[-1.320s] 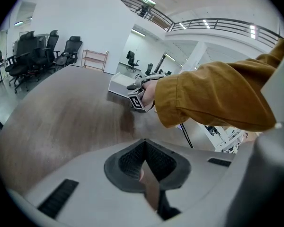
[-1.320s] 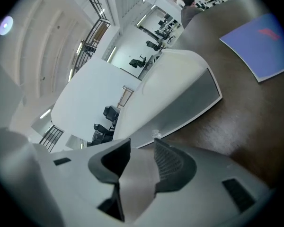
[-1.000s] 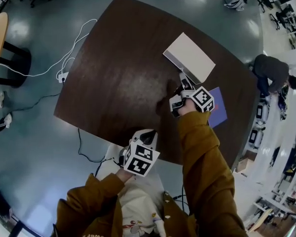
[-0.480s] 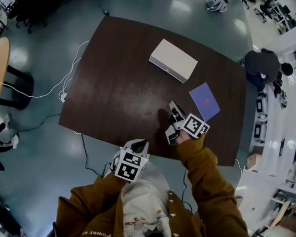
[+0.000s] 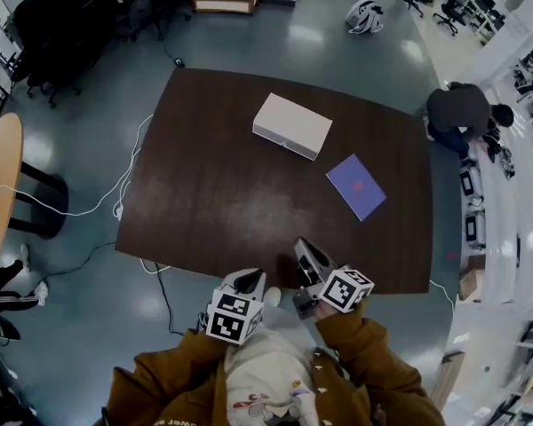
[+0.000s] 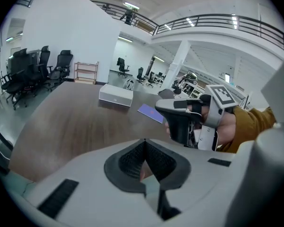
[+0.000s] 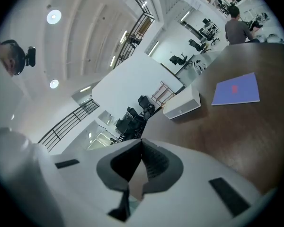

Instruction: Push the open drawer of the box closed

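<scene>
The white box (image 5: 291, 125) lies on the far half of the dark table (image 5: 204, 193); its drawer front looks flush with the body. It also shows as the box (image 6: 116, 95) and the box (image 7: 182, 105) in the two gripper views. My right gripper (image 5: 304, 247) is over the table's near edge, far from the box, its jaws closing until they meet on nothing. My left gripper (image 5: 251, 276) hangs beside it off the near edge, jaws together and empty. From the left gripper (image 6: 144, 143), the right gripper (image 6: 163, 105) shows in a hand.
A purple notebook (image 5: 356, 186) lies flat to the right of the box. White cables (image 5: 115, 193) trail off the table's left side. A person (image 5: 462, 114) crouches on the floor beyond the far right corner. Office chairs (image 5: 71, 25) stand at the back left.
My right gripper has drawn back from the box to the near table edge, and its jaws have come together. The view has pulled back, so the box sits farther away.
</scene>
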`<action>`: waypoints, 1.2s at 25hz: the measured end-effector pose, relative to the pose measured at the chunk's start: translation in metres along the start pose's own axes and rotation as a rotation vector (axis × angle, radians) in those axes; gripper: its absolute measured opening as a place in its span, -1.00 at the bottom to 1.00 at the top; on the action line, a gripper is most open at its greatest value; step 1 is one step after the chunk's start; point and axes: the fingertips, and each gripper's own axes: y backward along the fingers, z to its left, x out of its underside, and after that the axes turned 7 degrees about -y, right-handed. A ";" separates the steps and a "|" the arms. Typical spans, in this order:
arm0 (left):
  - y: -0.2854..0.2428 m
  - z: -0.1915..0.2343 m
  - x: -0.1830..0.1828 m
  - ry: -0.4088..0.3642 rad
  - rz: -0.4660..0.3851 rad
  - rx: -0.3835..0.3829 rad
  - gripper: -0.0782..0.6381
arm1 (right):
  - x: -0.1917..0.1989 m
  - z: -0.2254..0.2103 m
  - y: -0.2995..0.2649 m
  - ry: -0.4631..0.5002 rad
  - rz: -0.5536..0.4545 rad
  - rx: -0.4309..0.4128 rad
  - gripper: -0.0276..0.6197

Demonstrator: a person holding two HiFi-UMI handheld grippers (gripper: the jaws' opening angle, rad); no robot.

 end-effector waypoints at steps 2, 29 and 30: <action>0.005 -0.007 -0.002 -0.005 -0.008 0.006 -0.76 | -0.001 0.010 0.016 0.026 -0.031 0.002 -0.90; 0.015 -0.036 0.008 -0.063 0.009 0.063 -0.76 | 0.059 0.043 0.071 0.271 -0.063 0.119 -0.90; 0.017 -0.036 0.009 -0.068 0.010 0.061 -0.76 | 0.060 0.045 0.071 0.274 -0.064 0.119 -0.90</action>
